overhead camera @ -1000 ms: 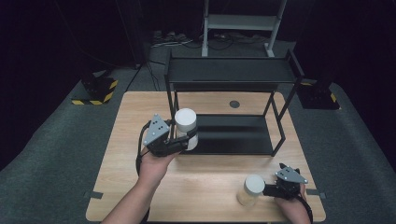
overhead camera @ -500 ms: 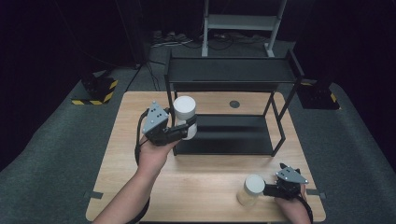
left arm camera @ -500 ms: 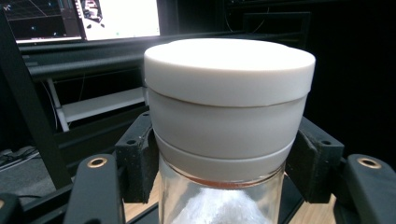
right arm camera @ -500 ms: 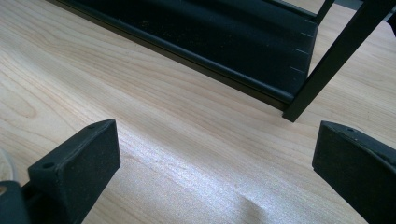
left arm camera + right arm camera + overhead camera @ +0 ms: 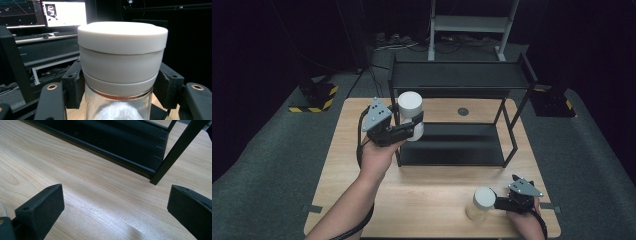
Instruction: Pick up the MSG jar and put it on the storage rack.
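A lidded jar [image 5: 410, 116] is held between the jaws of the left claw [image 5: 408, 128], raised above the worktop [image 5: 342, 165] at the left front post of the shelf rack [image 5: 457, 120], which is set beyond and to the right of that claw. A second jar [image 5: 481, 203] is placed on the worktop just left of the right claw [image 5: 501, 204], with the rack's lower shelf lying farther back.

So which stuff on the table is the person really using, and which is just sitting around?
In use:
- left gripper, shut on the lifted jar
- black shelf rack beside it
- second jar, standing by the open right gripper

Just lying about:
- small dark disc on the table
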### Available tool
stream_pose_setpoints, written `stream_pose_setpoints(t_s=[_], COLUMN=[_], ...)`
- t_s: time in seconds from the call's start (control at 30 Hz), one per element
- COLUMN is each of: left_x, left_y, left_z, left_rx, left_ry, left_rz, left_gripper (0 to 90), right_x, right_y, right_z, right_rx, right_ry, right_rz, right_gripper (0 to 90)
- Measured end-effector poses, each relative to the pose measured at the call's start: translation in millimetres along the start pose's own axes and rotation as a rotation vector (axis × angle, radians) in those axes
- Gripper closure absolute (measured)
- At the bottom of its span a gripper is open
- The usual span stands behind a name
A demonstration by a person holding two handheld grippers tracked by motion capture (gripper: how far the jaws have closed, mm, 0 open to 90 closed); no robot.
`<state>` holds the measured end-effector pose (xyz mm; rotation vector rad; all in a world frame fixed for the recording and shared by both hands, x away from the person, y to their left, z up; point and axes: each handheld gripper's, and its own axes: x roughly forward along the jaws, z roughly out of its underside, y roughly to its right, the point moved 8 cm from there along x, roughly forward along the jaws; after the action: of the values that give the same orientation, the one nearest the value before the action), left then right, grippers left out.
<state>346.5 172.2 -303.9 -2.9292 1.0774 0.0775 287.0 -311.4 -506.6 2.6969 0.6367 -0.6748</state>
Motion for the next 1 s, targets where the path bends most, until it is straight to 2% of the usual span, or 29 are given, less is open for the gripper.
stream_pose_setpoints(t_s=[0.6,0.87,1.0], left_x=[11.5,19.5,23.9], left_y=[-4.9,-7.9,-8.3], left_z=[-28.4,-43.3,-50.2], left_rx=[0.01,-0.009,-0.004], left_ry=[0.049,0.079,0.087], left_rz=[-0.006,-0.009,-0.014], left_gripper=[35.4,35.4,35.4], right_x=[0.1,-0.1,-0.2], right_y=[-0.1,0.2,0.3], right_z=[-0.1,0.2,0.3], right_rx=[-0.003,-0.003,-0.002], right_ry=[-0.001,0.003,0.003], right_rz=[0.0,-0.002,-0.002], right_gripper=[0.1,0.1,0.1])
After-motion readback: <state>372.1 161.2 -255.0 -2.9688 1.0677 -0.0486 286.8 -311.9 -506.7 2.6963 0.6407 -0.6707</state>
